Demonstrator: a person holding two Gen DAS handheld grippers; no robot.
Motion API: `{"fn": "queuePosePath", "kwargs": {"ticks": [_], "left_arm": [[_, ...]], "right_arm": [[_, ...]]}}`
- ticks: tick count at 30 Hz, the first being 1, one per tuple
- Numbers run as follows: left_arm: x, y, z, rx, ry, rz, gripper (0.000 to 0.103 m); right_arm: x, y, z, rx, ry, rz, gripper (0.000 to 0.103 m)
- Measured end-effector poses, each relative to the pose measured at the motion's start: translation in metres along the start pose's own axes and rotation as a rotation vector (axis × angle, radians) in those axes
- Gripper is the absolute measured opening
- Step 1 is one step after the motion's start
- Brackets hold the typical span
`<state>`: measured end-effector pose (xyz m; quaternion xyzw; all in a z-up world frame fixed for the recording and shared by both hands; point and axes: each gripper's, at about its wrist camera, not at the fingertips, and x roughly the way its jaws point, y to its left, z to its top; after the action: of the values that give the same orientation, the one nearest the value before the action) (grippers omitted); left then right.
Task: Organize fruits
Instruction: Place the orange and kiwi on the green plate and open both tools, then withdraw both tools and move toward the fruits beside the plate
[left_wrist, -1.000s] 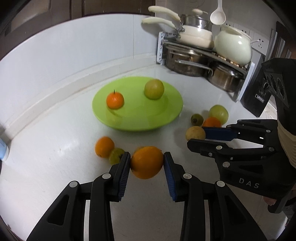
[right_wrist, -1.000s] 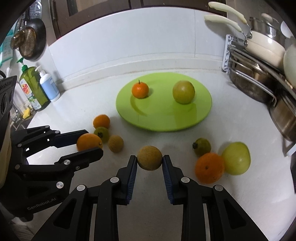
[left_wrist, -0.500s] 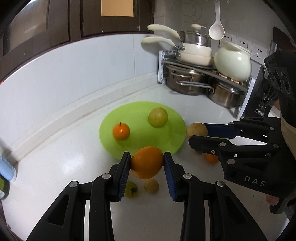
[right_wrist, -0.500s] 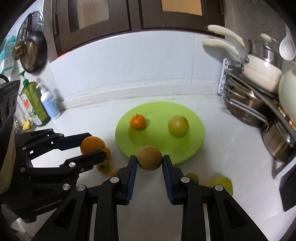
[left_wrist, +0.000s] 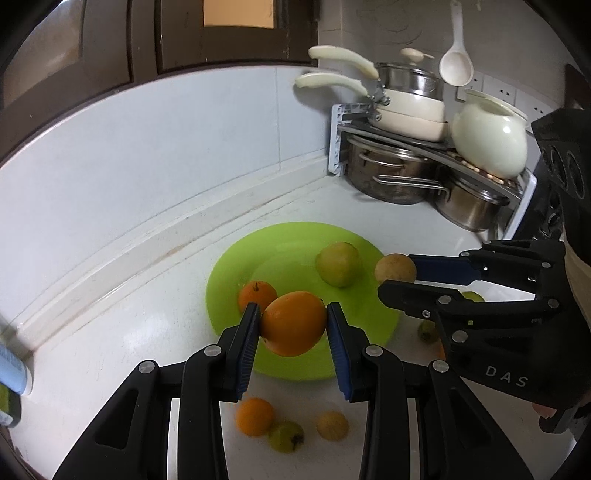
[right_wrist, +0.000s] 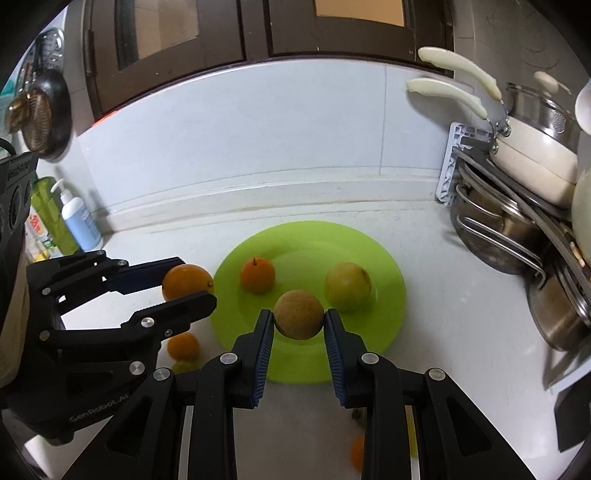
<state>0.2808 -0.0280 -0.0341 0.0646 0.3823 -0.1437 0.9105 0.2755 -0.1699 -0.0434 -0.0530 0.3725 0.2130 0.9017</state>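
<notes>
Above green plate, "GenRobot.AI" left gripper clamps orange, "DAS" right gripper clamps brown fruit.

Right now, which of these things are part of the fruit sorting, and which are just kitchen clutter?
Part of the job:
- orange in left tool
- tan fruit in right tool
- green plate
- fruits on the plate
- loose fruits on the counter

Just lying about:
- pots on the rack
- ladle
- soap bottles
</notes>
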Motion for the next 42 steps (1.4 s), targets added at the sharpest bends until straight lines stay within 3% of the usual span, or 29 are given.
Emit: {"fn": "queuePosePath", "kwargs": {"ticks": [13,23,33,42], "left_arm": [[0.056,0.012,0.006,-0.011,0.116,-0.028,0.036],[0.078,0.012,0.002,-0.007,0.178,-0.025,0.036],[0.069,0.014,0.004,-0.011,0.153,-0.006,0.040],[0.029,0.016,0.005,-0.022,0.081,0.012,0.045]], "right_arm": [[0.051,-0.014,0.008,0.031,0.102,-0.008,0.029],[0.078,-0.022,0.005,0.071,0.173,-0.010,0.029],[0.077,-0.025,0.005,0.083,0.171,-0.013,0.032],[0.044,-0.016,0.005,0.077,0.107,-0.015,0.032]]}}
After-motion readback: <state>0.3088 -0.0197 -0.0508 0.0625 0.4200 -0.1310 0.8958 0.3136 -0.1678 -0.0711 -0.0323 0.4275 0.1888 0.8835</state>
